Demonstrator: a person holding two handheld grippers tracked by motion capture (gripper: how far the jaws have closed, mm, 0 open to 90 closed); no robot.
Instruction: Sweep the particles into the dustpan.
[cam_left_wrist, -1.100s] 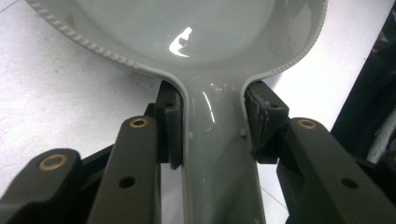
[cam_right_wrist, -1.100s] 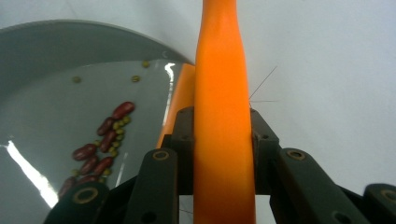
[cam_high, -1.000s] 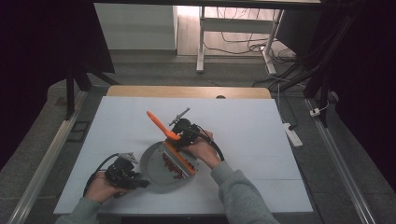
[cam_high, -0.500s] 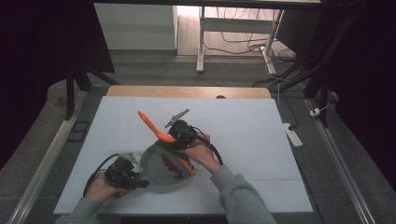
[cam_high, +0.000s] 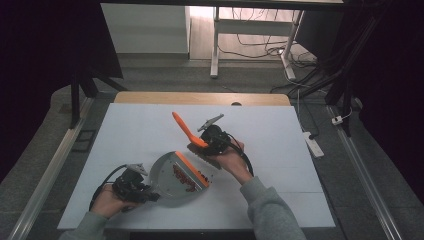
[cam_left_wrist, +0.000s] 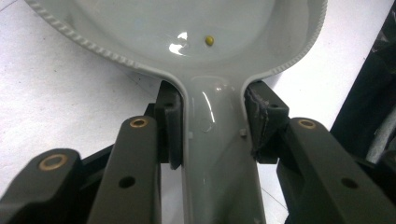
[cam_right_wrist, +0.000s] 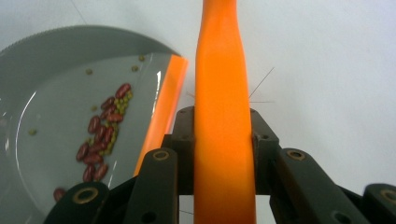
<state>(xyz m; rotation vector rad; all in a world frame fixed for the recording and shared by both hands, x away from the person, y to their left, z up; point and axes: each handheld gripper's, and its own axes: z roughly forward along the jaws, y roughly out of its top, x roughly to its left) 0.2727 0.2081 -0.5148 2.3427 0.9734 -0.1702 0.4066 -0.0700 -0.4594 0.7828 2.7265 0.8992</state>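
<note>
left gripper (cam_high: 142, 187) near the front edge of the white table (cam_high: 125, 135): unchanged over the last second. its jaws pinch the grey handle of the dustpan (cam_left_wrist: 215, 154), one pad on each side, as the left gripper view shows. the pan body lies flat on the table, its orange lip (cam_high: 192, 169) facing away from the person.

inside the dustpan (cam_high: 172, 175): a heap of red beans (cam_right_wrist: 100, 135) mixed with small green ones (cam_right_wrist: 122, 105), just behind the lip; one stray green bean (cam_left_wrist: 209, 40) sits deeper in the bowl, toward the handle.

right gripper (cam_high: 207, 145): changed. a second ago the brush head was down at the pan's lip; now it has lifted and drawn back, away from the pan toward the table's middle. its jaws clamp the orange handle of the hand brush (cam_right_wrist: 222, 140) from both sides; the handle (cam_high: 186, 129) points up and away, the bristle block hangs low over the table just beyond the lip.

reading: the sweep stroke looks finished, the beans are collected in the pan. no loose beans can be made out on the table in the high view, though it is too coarse to be sure. judged next: another pass if any remain, else set the brush down.
</note>
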